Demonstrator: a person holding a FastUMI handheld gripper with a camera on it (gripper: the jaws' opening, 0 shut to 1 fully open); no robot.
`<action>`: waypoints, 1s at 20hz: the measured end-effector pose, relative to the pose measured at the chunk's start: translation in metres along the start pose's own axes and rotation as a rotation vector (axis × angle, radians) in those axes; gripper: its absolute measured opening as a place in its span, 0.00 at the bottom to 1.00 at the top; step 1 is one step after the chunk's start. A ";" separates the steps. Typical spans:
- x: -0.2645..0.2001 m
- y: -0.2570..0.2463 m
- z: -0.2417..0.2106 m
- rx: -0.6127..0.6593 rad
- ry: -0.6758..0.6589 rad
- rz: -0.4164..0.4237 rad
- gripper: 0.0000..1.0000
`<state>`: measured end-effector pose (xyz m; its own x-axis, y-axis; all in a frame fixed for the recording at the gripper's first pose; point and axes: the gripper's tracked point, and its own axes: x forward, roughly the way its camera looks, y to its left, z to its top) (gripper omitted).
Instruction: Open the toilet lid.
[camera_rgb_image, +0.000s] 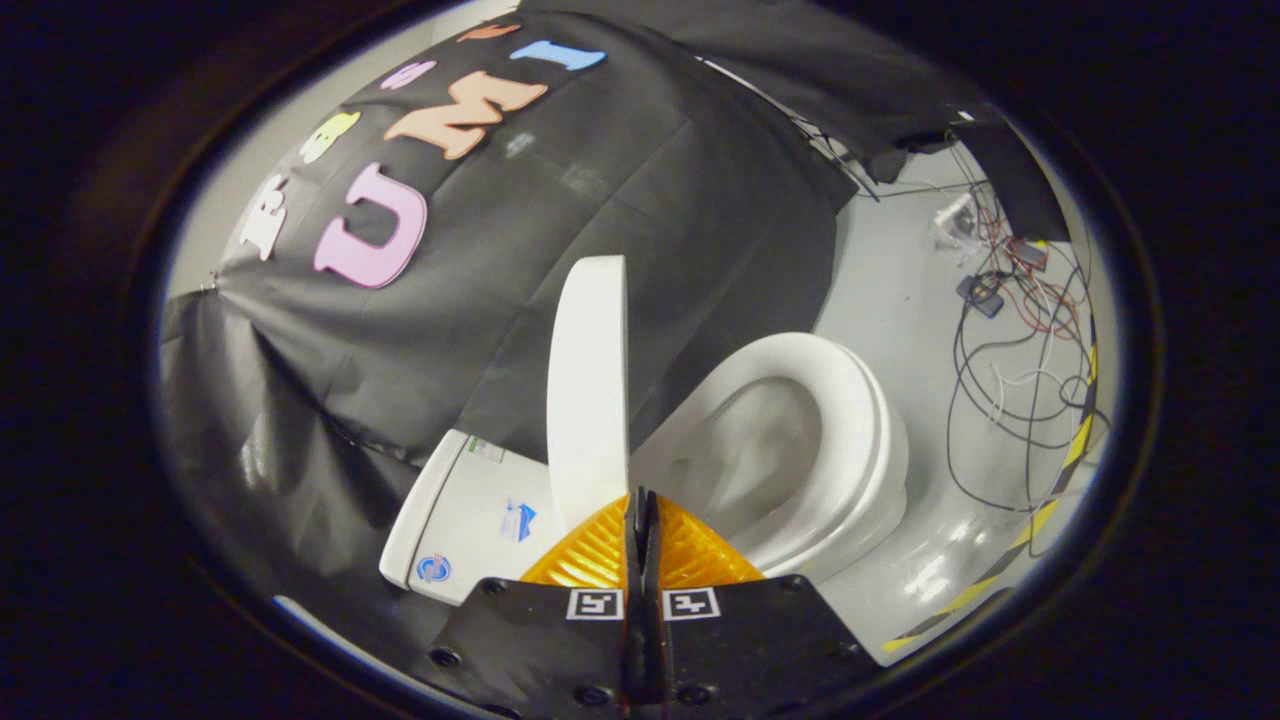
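The white toilet lid (588, 390) stands raised, nearly upright, away from the seat. The white seat ring (850, 420) and the open bowl (760, 450) lie to its right. My gripper (640, 497) is shut, its two fingers pressed together with nothing between them. The fingertips sit right at the near edge of the lid, between lid and bowl; whether they touch the lid I cannot tell. The white tank (455, 520) with stickers lies left of the lid, just beyond my left finger.
Black cloth (450, 300) hangs behind the toilet. On the grey floor (900, 270) beyond the bowl lie tangled cables (1010, 390) and small electronic parts (980, 293). A yellow-black striped tape (1040, 515) runs along the floor on the right.
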<state>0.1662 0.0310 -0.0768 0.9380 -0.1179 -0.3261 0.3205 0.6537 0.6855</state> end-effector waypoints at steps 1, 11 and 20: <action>-0.001 0.004 0.001 -0.014 -0.002 -0.003 0.00; -0.005 0.048 0.002 -0.151 -0.007 0.006 0.00; -0.004 0.079 -0.002 -0.198 -0.004 0.049 0.00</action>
<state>0.1876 0.0844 -0.0222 0.9525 -0.0849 -0.2924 0.2423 0.7929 0.5591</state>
